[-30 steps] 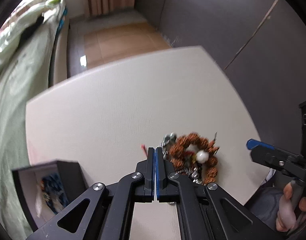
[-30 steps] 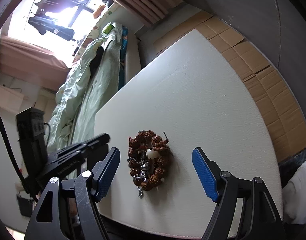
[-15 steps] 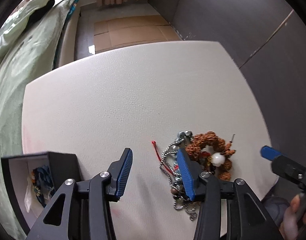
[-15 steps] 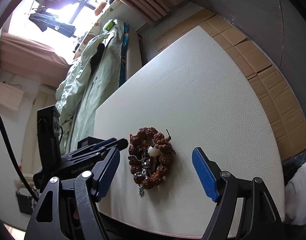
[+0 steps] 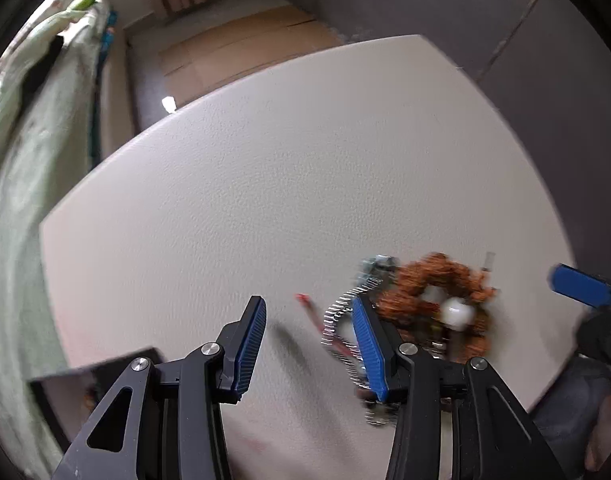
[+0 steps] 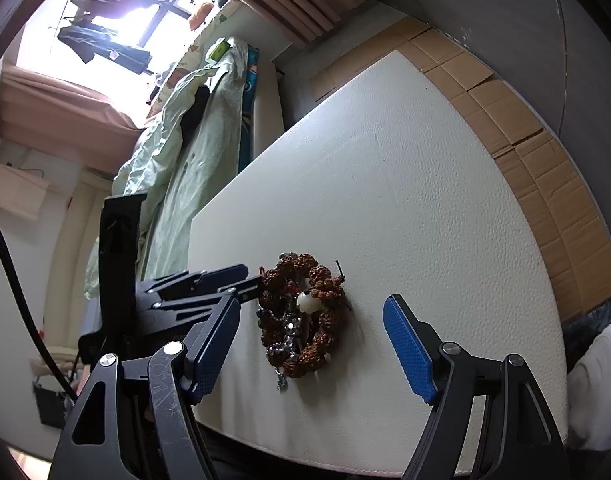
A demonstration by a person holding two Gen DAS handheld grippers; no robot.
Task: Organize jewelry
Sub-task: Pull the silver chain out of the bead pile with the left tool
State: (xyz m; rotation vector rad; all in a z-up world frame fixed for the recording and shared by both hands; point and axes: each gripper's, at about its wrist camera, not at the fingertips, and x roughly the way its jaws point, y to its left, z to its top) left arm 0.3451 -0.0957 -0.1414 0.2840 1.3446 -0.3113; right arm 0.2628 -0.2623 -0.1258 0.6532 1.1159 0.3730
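A brown beaded bracelet with a white bead lies on the white table, tangled with a silver chain and a red cord. My left gripper is open and empty, its right finger beside the chain. In the right wrist view the same bracelet lies between the fingers of my open, empty right gripper, which hangs above the table's near edge. The left gripper reaches the pile from the left.
A dark open box with jewelry inside sits at the table's left near corner, mostly hidden. A bed with a green blanket runs along the table's left side. Flattened cardboard covers the floor beyond the table.
My left gripper went from shut to wide open and moved toward the chain and bracelet pile. The right gripper stayed open and nearly still.
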